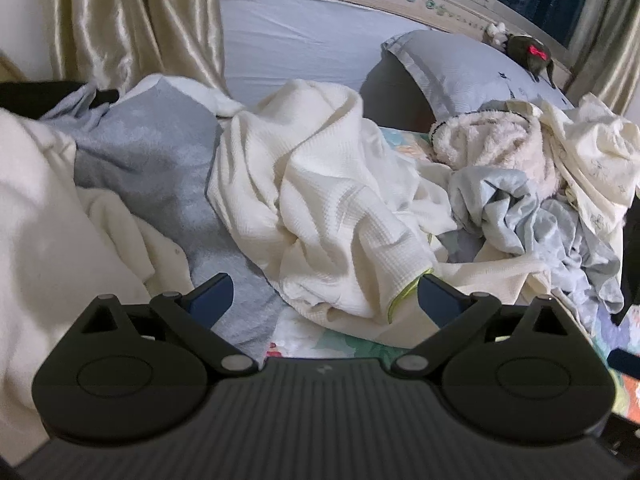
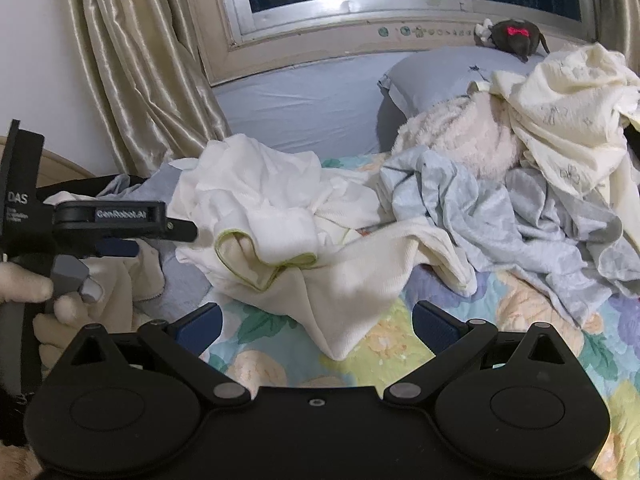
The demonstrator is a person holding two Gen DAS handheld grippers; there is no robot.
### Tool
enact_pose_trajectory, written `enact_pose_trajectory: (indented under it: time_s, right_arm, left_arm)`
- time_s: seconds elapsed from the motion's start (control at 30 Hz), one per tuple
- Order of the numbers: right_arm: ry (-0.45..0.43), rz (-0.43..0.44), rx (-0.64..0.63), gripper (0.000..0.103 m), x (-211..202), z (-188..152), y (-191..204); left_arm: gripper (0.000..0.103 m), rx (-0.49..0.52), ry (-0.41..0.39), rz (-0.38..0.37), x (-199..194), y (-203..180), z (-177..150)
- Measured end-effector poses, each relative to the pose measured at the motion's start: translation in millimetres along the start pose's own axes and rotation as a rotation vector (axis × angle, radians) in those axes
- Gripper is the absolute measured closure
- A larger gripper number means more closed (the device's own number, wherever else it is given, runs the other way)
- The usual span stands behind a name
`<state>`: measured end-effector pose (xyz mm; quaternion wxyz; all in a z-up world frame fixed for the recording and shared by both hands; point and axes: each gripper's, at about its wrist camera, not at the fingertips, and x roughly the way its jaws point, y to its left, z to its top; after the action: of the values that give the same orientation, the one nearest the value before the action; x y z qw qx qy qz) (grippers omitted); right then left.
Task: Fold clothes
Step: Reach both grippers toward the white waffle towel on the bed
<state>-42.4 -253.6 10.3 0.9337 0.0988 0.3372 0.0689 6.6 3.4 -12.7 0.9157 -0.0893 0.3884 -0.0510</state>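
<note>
Left wrist view shows me a big messy pile on the bed (image 1: pixel 312 328), and nothing looks folded yet. My left gripper (image 1: pixel 325 298) has its fingers spread wide and holds nothing. It hangs just over the near edge of the cream top (image 1: pixel 320 200), the one with a thin green trim. That top lies crumpled in the middle of the bed, right in front of both grippers.

In the right wrist view, my right gripper (image 2: pixel 317 326) is spread wide too, and it is empty. A loose flap of the cream top (image 2: pixel 320 280) points down between its fingers. I think the job is only starting. I still have to pick this top, pull it flat, and fold it. Then all the other clothes wait.

Lots of stuff crowds the bed. A grey cloth (image 1: pixel 160 168) lies to the left, partly under the cream top. A pale blue cloth (image 2: pixel 500 216) is bunched on the right, and its edge lies against the top. Behind it sit a fluffy pink thing (image 2: pixel 460 140) and a yellow printed cloth (image 2: pixel 568 120). A pillow (image 1: pixel 460 68) is at the back, with a small dark toy (image 2: pixel 516 38) near the window.

I think there is little bare bed for laying the top flat. The other clothes may get dragged along.
</note>
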Motion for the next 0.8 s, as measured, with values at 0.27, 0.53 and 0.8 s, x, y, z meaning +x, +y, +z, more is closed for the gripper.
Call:
enact_pose_trajectory:
  time_s: [0.27, 0.53, 0.8]
  right_arm:
    - [0.048, -0.007, 0.027, 0.0, 17, -8, -4]
    - [0.009, -0.006, -0.071, 0.0, 43, -4, 8]
    - [-0.045, 0.081, -0.305, 0.0, 84, 4, 43]
  left_arm:
    - [0.002, -0.01, 0.001, 0.021, 3, 3, 0]
    - [0.0, 0.116, -0.052, 0.097, 21, 0, 7]
    - [0.0, 0.221, -0.276, 0.079, 28, -3, 52]
